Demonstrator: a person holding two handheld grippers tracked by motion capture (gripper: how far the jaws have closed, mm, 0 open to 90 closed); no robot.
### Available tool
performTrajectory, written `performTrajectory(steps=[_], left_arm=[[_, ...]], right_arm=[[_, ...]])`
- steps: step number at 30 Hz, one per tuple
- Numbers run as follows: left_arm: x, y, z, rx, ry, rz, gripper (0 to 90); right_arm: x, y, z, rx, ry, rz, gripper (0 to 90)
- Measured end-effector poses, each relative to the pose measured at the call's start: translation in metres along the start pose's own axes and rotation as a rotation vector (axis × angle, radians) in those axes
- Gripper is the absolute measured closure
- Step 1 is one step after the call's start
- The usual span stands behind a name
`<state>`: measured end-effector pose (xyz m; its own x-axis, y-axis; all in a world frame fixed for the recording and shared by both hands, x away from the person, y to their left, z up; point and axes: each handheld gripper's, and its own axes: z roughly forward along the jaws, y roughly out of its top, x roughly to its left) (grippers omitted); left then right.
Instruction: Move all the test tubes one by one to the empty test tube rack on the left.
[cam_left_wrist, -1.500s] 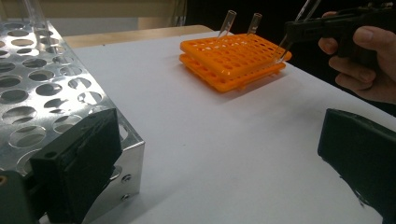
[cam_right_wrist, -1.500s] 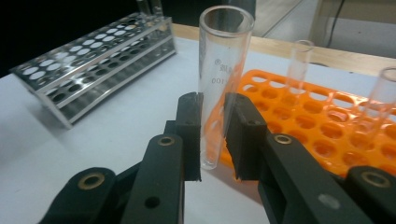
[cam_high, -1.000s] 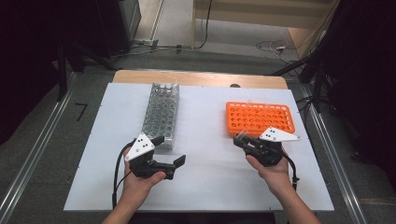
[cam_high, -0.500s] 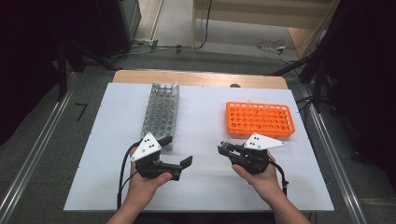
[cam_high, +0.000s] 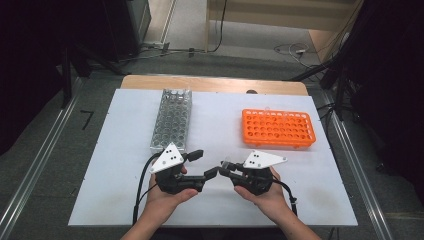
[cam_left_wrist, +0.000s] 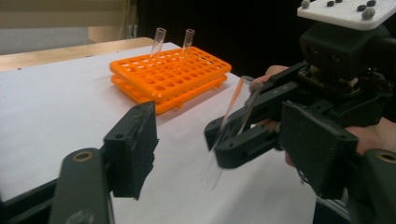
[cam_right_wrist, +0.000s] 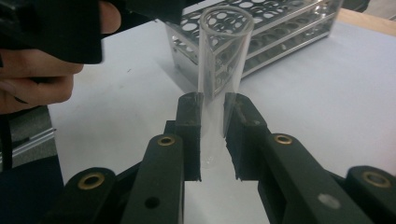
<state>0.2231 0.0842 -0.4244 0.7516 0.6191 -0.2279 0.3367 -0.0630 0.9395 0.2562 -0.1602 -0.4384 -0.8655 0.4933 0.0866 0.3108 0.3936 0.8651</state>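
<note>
While clamped between the pads of the right claw (cam_right_wrist: 212, 135), clear test tube (cam_right_wrist: 219, 70) held tilted, open mouth up and away from that claw's camera, rounded bottom hanging below the pads, above the white surface (cam_high: 125, 130). Seen from the left gripper view, same tube (cam_left_wrist: 233, 121) slanting across the tips of the right claw (cam_left_wrist: 224, 140), lower end blurred, clear of the surface. Left claw (cam_left_wrist: 219, 140) partly open, jaws just been closing, tube standing between the two pads but pressed by neither; near pad (cam_left_wrist: 133, 144) well to one side, far pad (cam_left_wrist: 315, 149) close behind the right claw's tips. From the high view, both claws tip to tip at the near middle of the surface, left claw (cam_high: 197, 165), right claw (cam_high: 226, 169), each held in a hand. Metal rack (cam_high: 172, 120) farther back on the left, orange rack (cam_high: 278, 128) farther back on the right, two tubes (cam_left_wrist: 159, 39) standing at its far edge.
</note>
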Motion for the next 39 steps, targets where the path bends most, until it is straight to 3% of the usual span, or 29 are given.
performTrajectory(steps=[8,16,35,39], left_arm=[[-0.009,0.0,0.01,0.031,-0.032,0.02,51.0],[-0.011,-0.002,0.013,0.046,-0.048,0.024,64.4],[-0.007,-0.003,0.011,0.038,-0.013,0.044,75.6],[-0.007,-0.002,0.011,0.033,-0.013,0.051,75.8]], right_arm=[[0.014,0.002,0.011,0.024,0.033,-0.019,73.9],[0.02,0.004,0.012,0.033,0.056,-0.029,73.9],[0.02,0.004,0.013,0.048,0.077,-0.028,72.5],[0.019,0.004,0.014,0.052,0.09,-0.029,68.2]])
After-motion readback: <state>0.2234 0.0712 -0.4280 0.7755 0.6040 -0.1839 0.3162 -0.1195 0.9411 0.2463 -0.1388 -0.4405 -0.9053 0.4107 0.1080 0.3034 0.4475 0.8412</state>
